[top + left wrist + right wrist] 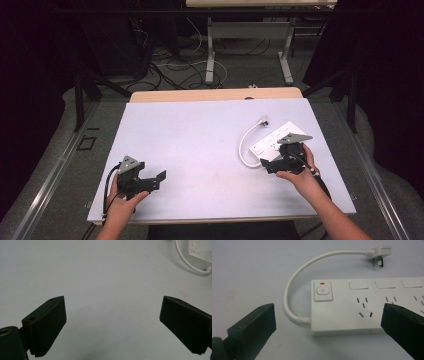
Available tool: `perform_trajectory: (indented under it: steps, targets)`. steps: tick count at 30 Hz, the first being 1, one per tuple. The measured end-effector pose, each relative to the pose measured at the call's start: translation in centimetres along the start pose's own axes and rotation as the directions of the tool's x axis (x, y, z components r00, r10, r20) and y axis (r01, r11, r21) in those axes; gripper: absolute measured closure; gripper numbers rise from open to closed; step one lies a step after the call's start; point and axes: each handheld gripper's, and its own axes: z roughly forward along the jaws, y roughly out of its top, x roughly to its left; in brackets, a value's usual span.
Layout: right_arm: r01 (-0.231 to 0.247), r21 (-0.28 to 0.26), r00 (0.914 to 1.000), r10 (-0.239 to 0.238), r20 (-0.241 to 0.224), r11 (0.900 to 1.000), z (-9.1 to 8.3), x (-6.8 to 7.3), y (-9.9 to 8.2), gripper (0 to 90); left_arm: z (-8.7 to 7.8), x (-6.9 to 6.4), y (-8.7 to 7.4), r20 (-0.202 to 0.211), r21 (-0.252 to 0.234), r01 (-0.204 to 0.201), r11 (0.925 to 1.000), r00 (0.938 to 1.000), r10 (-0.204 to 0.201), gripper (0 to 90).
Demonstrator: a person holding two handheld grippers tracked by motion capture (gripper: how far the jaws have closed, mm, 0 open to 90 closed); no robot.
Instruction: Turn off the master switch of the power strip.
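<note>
A white power strip point(367, 307) lies flat on the white table point(200, 135), at its right side. It has a round power button point(323, 291) under a red mark and a row of sockets. Its short white cable point(292, 290) loops round to a plug point(380, 255) that lies loose on the table. My right gripper point(328, 320) is open, its jaws standing on either side of the strip's button end, a little in front of it. The left gripper point(112, 315) is open above bare table at the front left point(157, 181), well apart from the strip point(200, 252).
The table's wooden far edge point(215, 94) meets a grey floor strewn with cables point(170, 70). A second table's white legs point(210, 55) stand beyond. Dark curtains close in on both sides. Bare table stretches between the two grippers.
</note>
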Motion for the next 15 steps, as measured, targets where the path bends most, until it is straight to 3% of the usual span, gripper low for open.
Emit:
perform_trajectory:
  steps: [10, 15]
  targets:
    - [0.009, -0.012, 1.0000, -0.009, -0.002, 0.9999, -1.4, 0.0, -1.6, 0.0, 0.0, 0.0, 0.0, -0.001, 0.000, 0.000, 1.0000, 1.0000, 0.000, 7.0]
    - [-0.014, -0.019, 0.9999, 0.014, 0.005, 0.9997, -2.2, -0.1, -2.5, 0.0, 0.0, 0.0, 0.0, 0.000, -0.001, 0.002, 1.0000, 1.0000, -0.002, 7.0]
